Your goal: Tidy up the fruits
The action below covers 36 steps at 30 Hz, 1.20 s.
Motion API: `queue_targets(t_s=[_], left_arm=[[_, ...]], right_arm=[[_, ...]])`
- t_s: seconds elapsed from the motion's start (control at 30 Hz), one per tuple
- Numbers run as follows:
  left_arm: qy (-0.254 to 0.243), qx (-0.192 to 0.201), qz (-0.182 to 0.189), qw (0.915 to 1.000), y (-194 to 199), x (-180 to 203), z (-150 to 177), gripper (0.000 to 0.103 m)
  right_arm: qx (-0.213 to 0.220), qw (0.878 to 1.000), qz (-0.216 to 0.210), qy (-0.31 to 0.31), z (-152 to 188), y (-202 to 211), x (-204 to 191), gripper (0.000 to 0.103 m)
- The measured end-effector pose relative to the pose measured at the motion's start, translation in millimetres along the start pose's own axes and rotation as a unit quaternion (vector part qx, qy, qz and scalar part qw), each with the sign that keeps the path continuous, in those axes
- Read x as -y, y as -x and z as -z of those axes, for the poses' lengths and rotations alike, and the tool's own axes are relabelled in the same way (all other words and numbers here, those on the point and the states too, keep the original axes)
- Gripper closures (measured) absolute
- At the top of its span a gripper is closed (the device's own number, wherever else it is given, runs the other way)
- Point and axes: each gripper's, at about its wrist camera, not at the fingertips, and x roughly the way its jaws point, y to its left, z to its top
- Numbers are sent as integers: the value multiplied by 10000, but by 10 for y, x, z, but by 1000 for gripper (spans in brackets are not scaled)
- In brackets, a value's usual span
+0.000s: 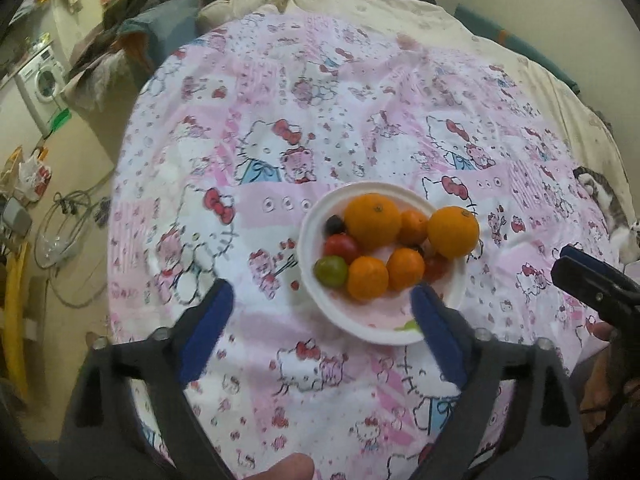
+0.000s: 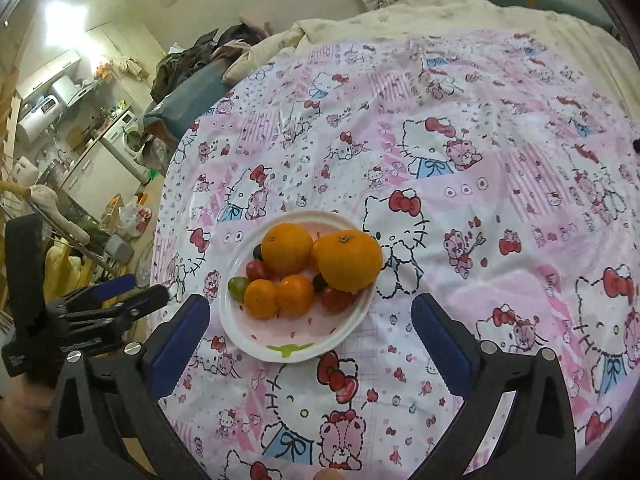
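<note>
A white plate [image 1: 316,276] sits on a pink Hello Kitty cloth and also shows in the right wrist view [image 2: 256,344]. It holds two large oranges [image 1: 372,220] [image 2: 346,260], several small mandarins [image 1: 367,278] [image 2: 295,295], red tomatoes [image 1: 340,246] [image 2: 258,269], a green tomato [image 1: 330,271] [image 2: 237,287] and dark grapes [image 1: 334,224]. My left gripper [image 1: 322,304] is open and empty, just short of the plate's near rim. My right gripper [image 2: 310,320] is open and empty above the plate's near right side.
The cloth [image 1: 280,128] covers a bed with a cream quilt [image 1: 400,4] behind. A cat [image 1: 608,208] lies at the right edge. Clutter, cables and a washing machine [image 1: 42,80] stand on the floor to the left.
</note>
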Motion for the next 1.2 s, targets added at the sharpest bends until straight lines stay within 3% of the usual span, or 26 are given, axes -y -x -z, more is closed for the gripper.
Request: queue_targets(t_s=[0.17,0.27,0.47,0.6,0.7,1.2], left_arm=[[196,312,-184,9992,204,-38,185,9],[210,845,-235,9959,373,-12,341,9],[166,948,-361,9947,405,2,478,9],[91,1214,-542,9911,415,43,472,8],[121,1229,-514,9910,394,39,478,1],[208,899,-371,9950,244,64,500,1]], right_arm=[[198,9997,115,-43,147,127,-26,0],[296,9994,200,4,250,192,-60,0],[613,9972,395,144,371,243,-115,0],[690,9953,596,330,370,154,-172,0],[593,9964,536,268,344,63,-173,0],[791,9926,725,563,346,73,-254,0]])
